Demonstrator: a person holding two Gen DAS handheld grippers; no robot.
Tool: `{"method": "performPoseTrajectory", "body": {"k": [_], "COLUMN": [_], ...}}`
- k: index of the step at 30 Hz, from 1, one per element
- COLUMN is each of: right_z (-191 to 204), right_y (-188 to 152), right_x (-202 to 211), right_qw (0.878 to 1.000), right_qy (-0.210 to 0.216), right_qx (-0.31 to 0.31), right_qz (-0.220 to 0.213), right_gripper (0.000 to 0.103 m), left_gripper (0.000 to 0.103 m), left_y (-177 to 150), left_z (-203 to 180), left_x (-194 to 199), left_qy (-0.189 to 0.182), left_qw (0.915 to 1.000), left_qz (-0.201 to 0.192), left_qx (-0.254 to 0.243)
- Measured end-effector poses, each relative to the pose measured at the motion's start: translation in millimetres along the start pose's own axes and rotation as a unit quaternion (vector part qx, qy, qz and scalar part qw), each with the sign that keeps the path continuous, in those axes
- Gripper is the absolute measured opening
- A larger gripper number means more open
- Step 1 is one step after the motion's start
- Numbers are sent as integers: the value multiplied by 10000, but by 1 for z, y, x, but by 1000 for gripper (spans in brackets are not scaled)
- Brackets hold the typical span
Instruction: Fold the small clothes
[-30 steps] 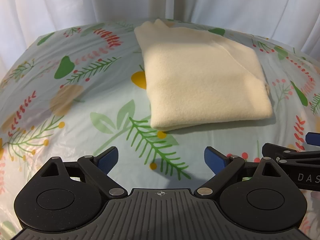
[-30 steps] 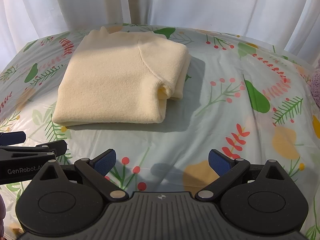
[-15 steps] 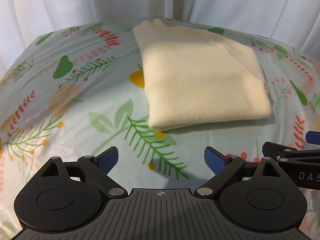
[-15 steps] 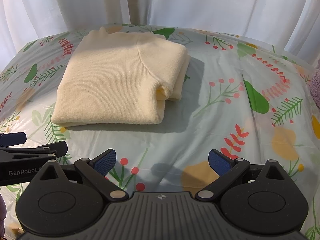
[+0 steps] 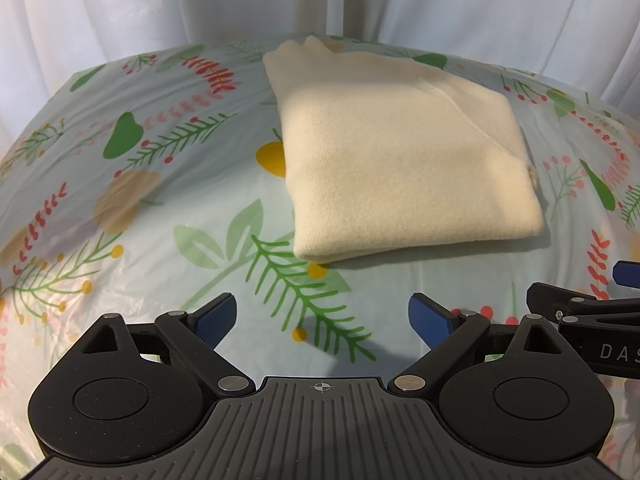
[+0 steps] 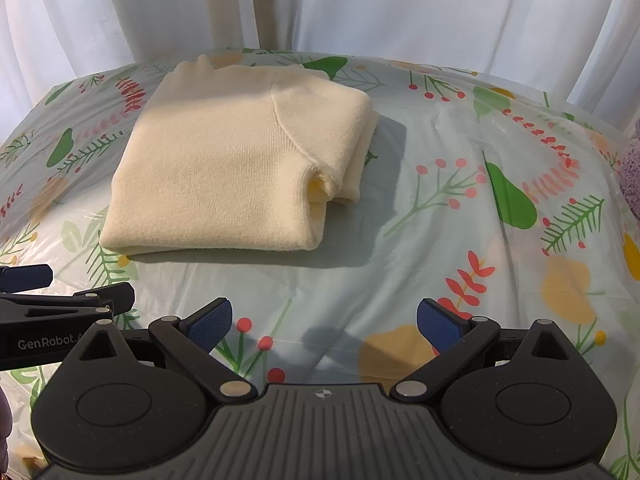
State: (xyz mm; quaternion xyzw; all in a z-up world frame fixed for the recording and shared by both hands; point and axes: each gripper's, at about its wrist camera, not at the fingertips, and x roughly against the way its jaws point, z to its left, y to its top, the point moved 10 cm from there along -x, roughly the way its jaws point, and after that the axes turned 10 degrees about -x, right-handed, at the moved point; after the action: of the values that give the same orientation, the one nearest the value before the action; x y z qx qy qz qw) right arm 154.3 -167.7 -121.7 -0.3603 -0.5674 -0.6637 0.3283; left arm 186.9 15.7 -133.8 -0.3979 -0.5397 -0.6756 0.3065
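A cream knitted sweater (image 5: 404, 160) lies folded into a thick rectangle on the floral tablecloth (image 5: 160, 216). It also shows in the right wrist view (image 6: 240, 160), with a sleeve fold at its right edge. My left gripper (image 5: 322, 318) is open and empty, hovering over the cloth just in front of the sweater's near left corner. My right gripper (image 6: 324, 324) is open and empty, in front of the sweater's near right corner. Each gripper shows at the edge of the other's view, the right one in the left wrist view (image 5: 580, 304) and the left one in the right wrist view (image 6: 68, 300).
White curtains (image 6: 320, 4) hang close behind the table's far edge. A purple fuzzy item (image 6: 631, 176) sits at the table's far right edge. The tablecloth (image 6: 480, 200) is a glossy plastic sheet with leaf and berry prints.
Both grippers have drawn back slightly from the sweater. The sweater lies unchanged and both stay open.
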Motion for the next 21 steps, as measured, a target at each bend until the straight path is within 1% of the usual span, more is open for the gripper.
{"method": "performPoseTrajectory", "body": {"k": [10,21], "right_z": [-2,-1], "right_y": [0,1], "right_x": [-1,-2], "right_qw": [10000,9999], "right_qy": [-9,-85], "right_qx": [7,55], "right_qz": [1,-42], "right_gripper": [99,99], "left_gripper": [96,96], "left_y": [2,-1], "left_z": [-3,-4], "left_x": [2,1], "left_qy": [8,-51], "left_qw": [10000,10000], "left_qz": [-72,11], "left_qx": [-56,-44]}}
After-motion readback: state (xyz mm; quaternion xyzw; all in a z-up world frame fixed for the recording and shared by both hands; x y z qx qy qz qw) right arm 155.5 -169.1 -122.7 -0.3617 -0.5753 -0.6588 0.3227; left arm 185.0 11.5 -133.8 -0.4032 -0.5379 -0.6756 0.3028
